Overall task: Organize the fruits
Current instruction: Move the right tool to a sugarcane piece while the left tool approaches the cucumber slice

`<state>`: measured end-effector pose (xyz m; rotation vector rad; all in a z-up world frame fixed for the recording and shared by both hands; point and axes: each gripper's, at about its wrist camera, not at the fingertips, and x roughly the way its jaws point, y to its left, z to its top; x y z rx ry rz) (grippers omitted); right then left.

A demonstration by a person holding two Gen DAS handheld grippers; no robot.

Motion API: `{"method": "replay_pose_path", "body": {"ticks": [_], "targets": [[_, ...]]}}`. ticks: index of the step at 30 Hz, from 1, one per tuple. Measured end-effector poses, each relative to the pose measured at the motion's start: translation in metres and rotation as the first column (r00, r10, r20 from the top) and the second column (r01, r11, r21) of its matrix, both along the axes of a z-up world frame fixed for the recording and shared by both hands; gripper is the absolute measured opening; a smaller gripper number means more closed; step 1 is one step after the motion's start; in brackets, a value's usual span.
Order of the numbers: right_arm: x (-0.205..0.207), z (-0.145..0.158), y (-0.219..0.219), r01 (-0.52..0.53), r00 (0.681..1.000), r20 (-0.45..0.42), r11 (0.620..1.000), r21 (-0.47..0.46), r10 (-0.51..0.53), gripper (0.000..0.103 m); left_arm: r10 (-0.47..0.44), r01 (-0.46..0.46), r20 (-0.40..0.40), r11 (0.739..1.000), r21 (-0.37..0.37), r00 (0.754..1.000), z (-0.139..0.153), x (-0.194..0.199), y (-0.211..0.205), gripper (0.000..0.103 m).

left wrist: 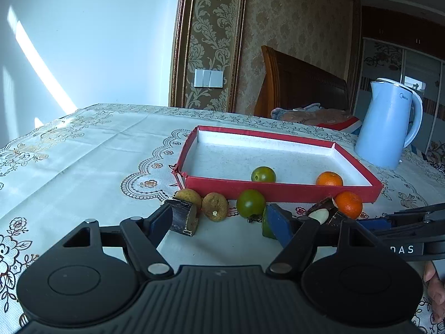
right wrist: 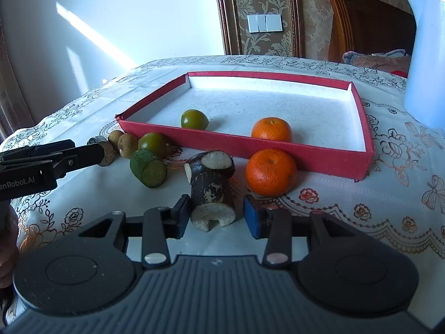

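A red tray [left wrist: 278,190] [right wrist: 278,150] with a white floor holds a green fruit [left wrist: 263,174] [right wrist: 194,119] and an orange [left wrist: 329,179] [right wrist: 271,129]. In front of it lie two brown fruits [left wrist: 215,206] [right wrist: 127,146], a green fruit [left wrist: 251,203] [right wrist: 152,143], a green cut piece [right wrist: 148,168], two dark cane pieces [right wrist: 211,192] and an orange [left wrist: 349,204] [right wrist: 271,172]. My left gripper [left wrist: 230,222] is open, with a dark cut piece [left wrist: 185,217] by its left finger. My right gripper [right wrist: 217,217] is open around the near cane piece.
A light blue kettle [left wrist: 389,125] [right wrist: 425,55] stands right of the tray on the embroidered tablecloth [left wrist: 83,153]. A wooden headboard and bedding lie behind the table. The right gripper's arm [left wrist: 403,222] reaches in beside the left one.
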<state>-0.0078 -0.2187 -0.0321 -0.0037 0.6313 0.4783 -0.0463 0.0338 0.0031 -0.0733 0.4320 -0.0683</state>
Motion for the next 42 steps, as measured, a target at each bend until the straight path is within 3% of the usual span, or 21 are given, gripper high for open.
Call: {"method": "replay_pose_path", "body": {"ticks": [4,17,20,22,25,34,42], "targets": [[-0.003,0.001,-0.002,0.007,1.000,0.014,1.000,0.000,-0.007,0.032,-0.001,0.002,-0.016,0.999,0.036,1.000,0.000,0.004,-0.010,0.075],[-0.011,0.002,-0.031,0.064,0.998,0.011,0.996,0.067,-0.065,0.032,-0.170,0.177,-0.065,0.979,0.105,0.983,-0.004,0.021,-0.063,0.075],[-0.010,0.000,-0.033,0.063,0.998,0.007,0.995,0.084,-0.064,0.032,-0.162,0.169,-0.084,0.981,0.094,0.983,-0.006,0.027,-0.063,0.067],[-0.010,-0.001,-0.035,0.061,0.998,0.005,0.994,0.092,-0.062,0.032,-0.146,0.154,-0.105,0.985,0.073,0.984,-0.008,0.032,-0.059,0.050],[-0.009,-0.001,-0.036,0.061,0.998,0.002,0.993,0.103,-0.062,0.032,-0.133,0.142,-0.138,0.988,0.060,0.981,-0.011,0.039,-0.057,0.042],[-0.009,-0.002,-0.036,0.063,0.998,-0.001,0.992,0.108,-0.063,0.032,-0.094,0.106,-0.202,0.993,0.049,0.975,-0.016,0.050,-0.057,0.032],[-0.007,-0.003,-0.033,0.070,0.998,-0.005,0.994,0.090,-0.069,0.032,-0.049,0.058,-0.208,0.998,0.039,0.977,-0.016,0.053,-0.060,0.028]]}}
